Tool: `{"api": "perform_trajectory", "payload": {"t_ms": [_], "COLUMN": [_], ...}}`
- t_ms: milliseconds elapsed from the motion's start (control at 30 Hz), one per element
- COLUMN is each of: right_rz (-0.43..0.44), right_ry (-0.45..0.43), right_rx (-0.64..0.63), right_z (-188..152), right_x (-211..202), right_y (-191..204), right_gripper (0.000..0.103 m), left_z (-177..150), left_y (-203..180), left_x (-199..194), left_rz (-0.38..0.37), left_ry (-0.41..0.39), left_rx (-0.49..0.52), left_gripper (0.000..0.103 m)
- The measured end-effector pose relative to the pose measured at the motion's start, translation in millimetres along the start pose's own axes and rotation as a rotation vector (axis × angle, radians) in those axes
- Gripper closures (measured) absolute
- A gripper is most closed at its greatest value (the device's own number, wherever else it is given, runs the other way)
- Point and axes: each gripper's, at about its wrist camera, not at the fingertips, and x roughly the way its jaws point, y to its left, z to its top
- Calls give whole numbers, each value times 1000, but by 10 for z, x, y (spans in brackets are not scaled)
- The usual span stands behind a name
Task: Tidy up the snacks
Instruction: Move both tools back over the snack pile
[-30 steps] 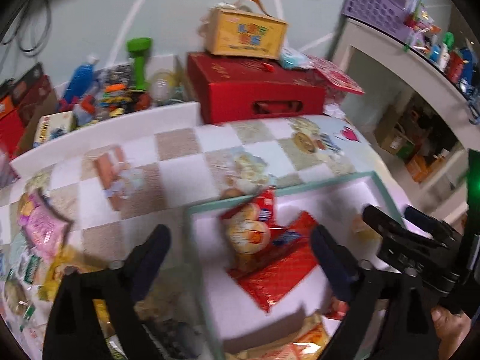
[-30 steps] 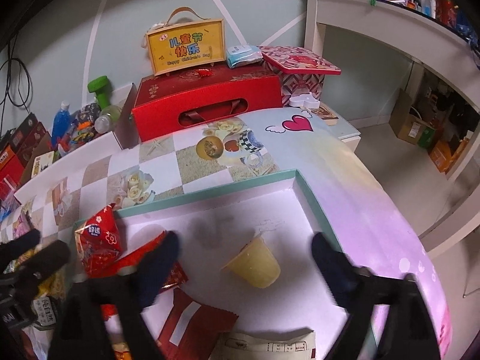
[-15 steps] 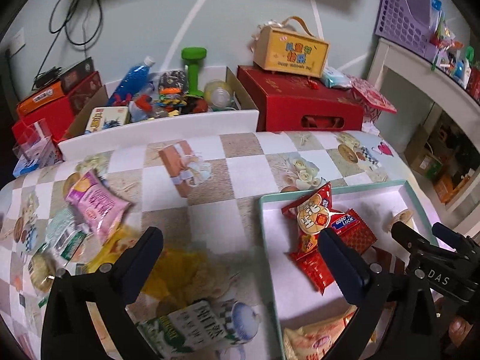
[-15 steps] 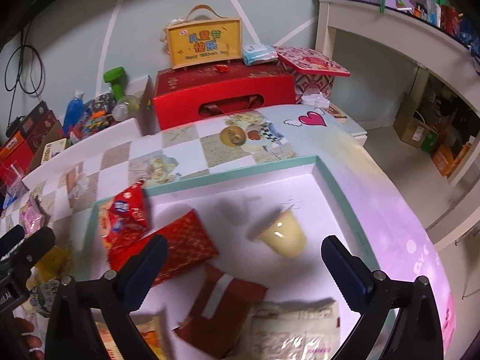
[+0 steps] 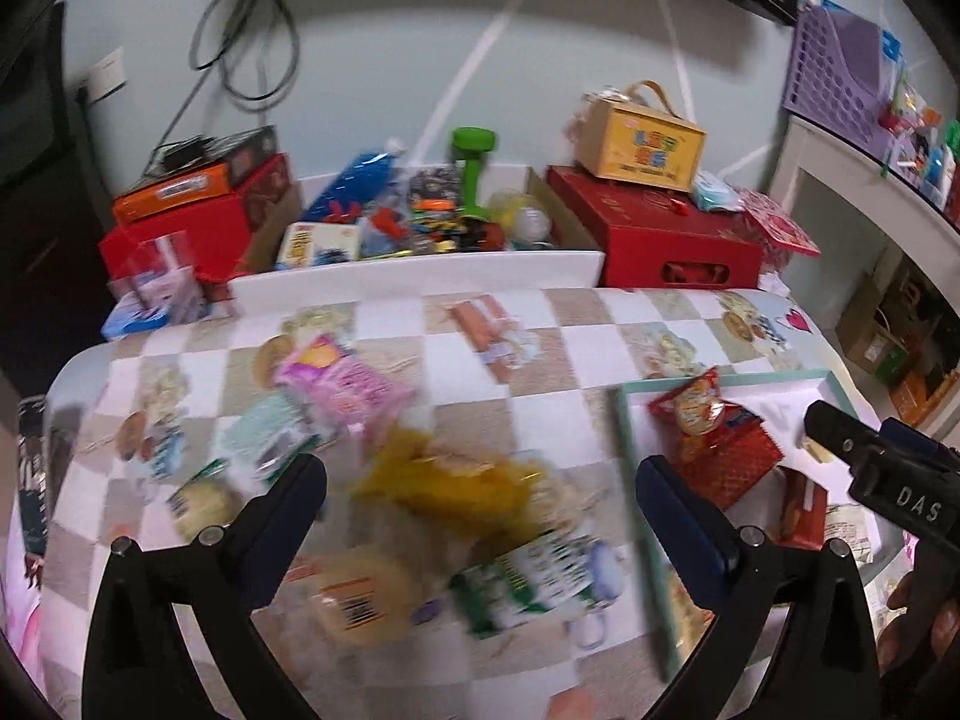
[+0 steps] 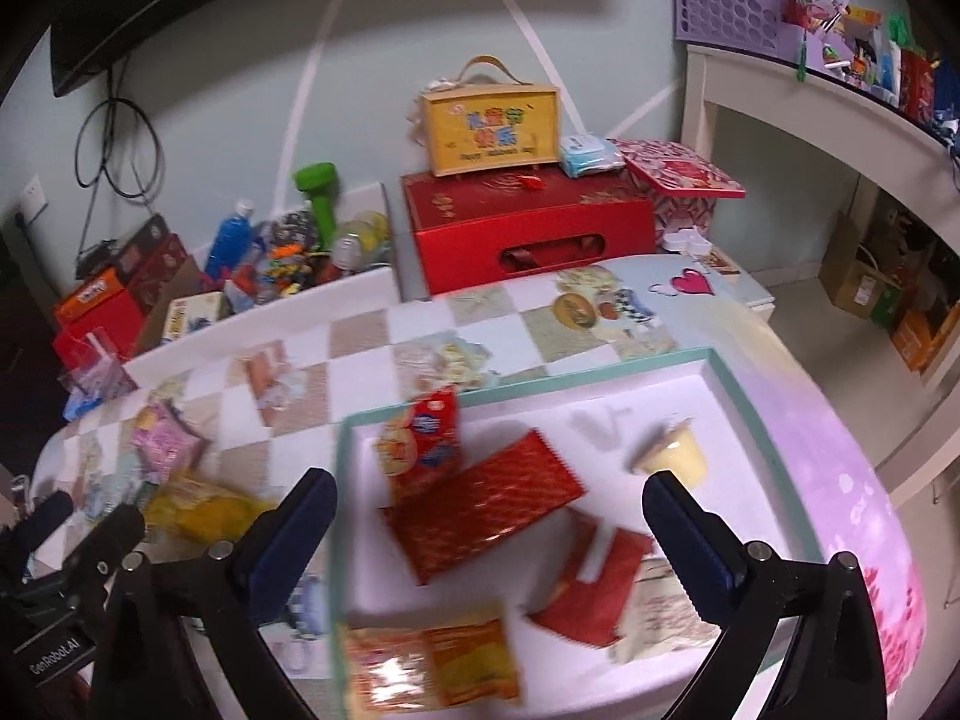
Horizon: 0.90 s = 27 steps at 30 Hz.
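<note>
While spread wide over the checkered tablecloth (image 5: pixel 540 420), left gripper (image 5: pixel 480 504) empty at lower centre. Right gripper (image 6: pixel 489 516) likewise released, low above the teal-rimmed tray (image 6: pixel 744 396) filling the frame's lower right. Inside: red patterned packet (image 6: pixel 486 504) centre, orange packet (image 6: pixel 432 666) bottom, jelly cup (image 6: pixel 675 456) right. Outside, left: blurred yellow bag (image 5: pixel 444 480), green-white pack (image 5: pixel 528 576), pink pack (image 5: pixel 348 384).
</note>
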Motion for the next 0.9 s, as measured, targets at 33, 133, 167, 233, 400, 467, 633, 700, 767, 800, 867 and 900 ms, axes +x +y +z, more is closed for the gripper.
{"api": "perform_trajectory", "payload": {"t_ms": [33, 133, 167, 233, 400, 467, 633, 700, 767, 800, 867, 900], "right_rz": [13, 34, 48, 75, 101, 117, 142, 153, 158, 160, 172, 175], "right_ry": [6, 29, 41, 60, 101, 109, 118, 129, 141, 147, 161, 167], "right_rx": [2, -3, -11, -38, -107, -127, -160, -169, -179, -182, -188, -191], "right_z": [-26, -105, -143, -219, -397, -442, -516, -552, -580, -595, -629, -638], "right_x": [-2, 29, 46, 90, 199, 230, 282, 322, 362, 378, 426, 445], "right_y": [65, 220, 286, 427, 701, 782, 935, 981, 1015, 1031, 1060, 1072], "right_gripper": [0, 0, 0, 0, 0, 0, 0, 0, 0, 0, 0, 0], "left_z": [-26, -101, -130, -196, -352, -404, -489, -520, -548, -557, -575, -578], "left_y": [80, 298, 380, 545, 892, 1006, 1182, 1246, 1283, 1288, 1267, 1255], "left_x": [-27, -75, -87, -98, -90, -88, -52, -37, -9, -2, 29, 48], "left_rz": [8, 30, 42, 67, 102, 99, 108, 111, 107, 107, 109, 107], "left_ry": [0, 6, 8, 16, 37, 39, 54, 62, 73, 76, 84, 89], "left_rx": [-12, -51, -67, -99, -174, -211, -261, -282, -302, -302, -296, -293], "left_gripper": [0, 0, 0, 0, 1, 1, 1, 1, 1, 1, 1, 1]}}
